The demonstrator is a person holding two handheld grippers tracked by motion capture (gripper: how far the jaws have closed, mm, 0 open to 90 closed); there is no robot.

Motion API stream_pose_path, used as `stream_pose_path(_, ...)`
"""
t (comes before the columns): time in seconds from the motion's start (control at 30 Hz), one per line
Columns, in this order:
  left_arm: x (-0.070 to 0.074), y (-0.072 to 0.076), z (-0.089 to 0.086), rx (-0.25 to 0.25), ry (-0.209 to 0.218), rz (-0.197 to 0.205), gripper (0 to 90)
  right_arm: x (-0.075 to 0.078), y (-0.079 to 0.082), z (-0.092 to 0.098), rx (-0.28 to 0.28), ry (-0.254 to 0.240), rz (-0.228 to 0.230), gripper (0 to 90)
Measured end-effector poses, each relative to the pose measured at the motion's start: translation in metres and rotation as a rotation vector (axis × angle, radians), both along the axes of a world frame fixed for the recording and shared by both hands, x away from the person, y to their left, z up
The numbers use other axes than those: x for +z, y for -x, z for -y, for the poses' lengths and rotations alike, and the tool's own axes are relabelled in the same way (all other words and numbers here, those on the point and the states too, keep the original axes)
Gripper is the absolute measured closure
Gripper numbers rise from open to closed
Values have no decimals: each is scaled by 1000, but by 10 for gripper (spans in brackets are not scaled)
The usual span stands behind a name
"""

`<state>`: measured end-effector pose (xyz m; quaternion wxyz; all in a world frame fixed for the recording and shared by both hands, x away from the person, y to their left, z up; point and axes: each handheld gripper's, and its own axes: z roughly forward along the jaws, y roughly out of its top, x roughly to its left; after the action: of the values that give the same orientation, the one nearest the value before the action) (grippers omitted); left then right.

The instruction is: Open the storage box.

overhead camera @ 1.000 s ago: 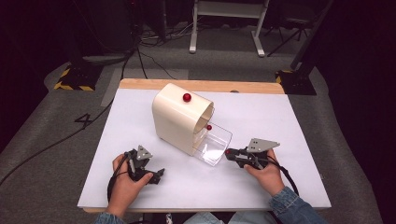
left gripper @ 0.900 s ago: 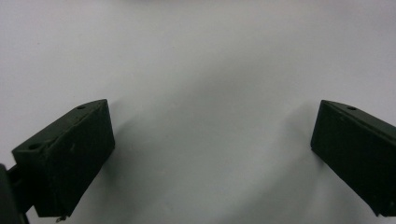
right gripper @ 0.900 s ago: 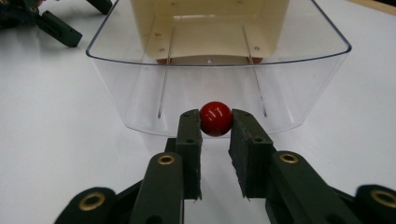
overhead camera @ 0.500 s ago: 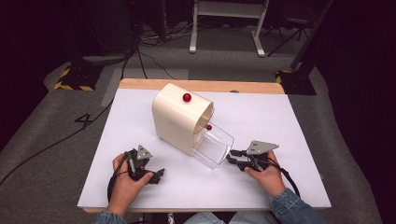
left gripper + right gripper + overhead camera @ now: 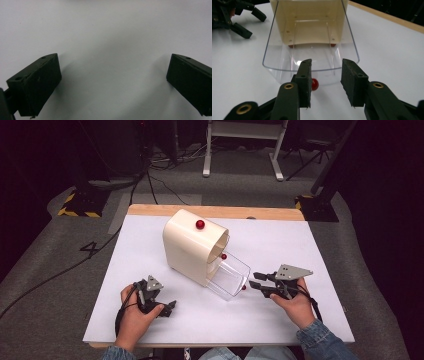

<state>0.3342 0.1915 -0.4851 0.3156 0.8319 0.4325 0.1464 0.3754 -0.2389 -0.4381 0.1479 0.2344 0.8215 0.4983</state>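
with the clear plastic drawer (image 5: 310, 53) already pulled out, the right hand-held gripper (image 5: 325, 83) has just opened off its small red knob (image 5: 315, 84), empty, at five o'clock of the cream box (image 5: 192, 245).

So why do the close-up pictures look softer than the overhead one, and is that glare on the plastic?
High view: sharp white table, dark surroundings. Left gripper view: soft jaw shadows. Right gripper view: a bright glare spot on the clear drawer, near jaws slightly blurred.
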Motion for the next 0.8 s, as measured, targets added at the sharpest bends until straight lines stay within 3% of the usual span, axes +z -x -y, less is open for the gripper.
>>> stream_pose_path(0.33,0,0,0,-2,-2,2,0,32,-8,-19,28,-34,34,618)
stream_pose_path(0.8,-1,1,0,-2,-3,11,0,36,-31,-55,62,-42,37,617)
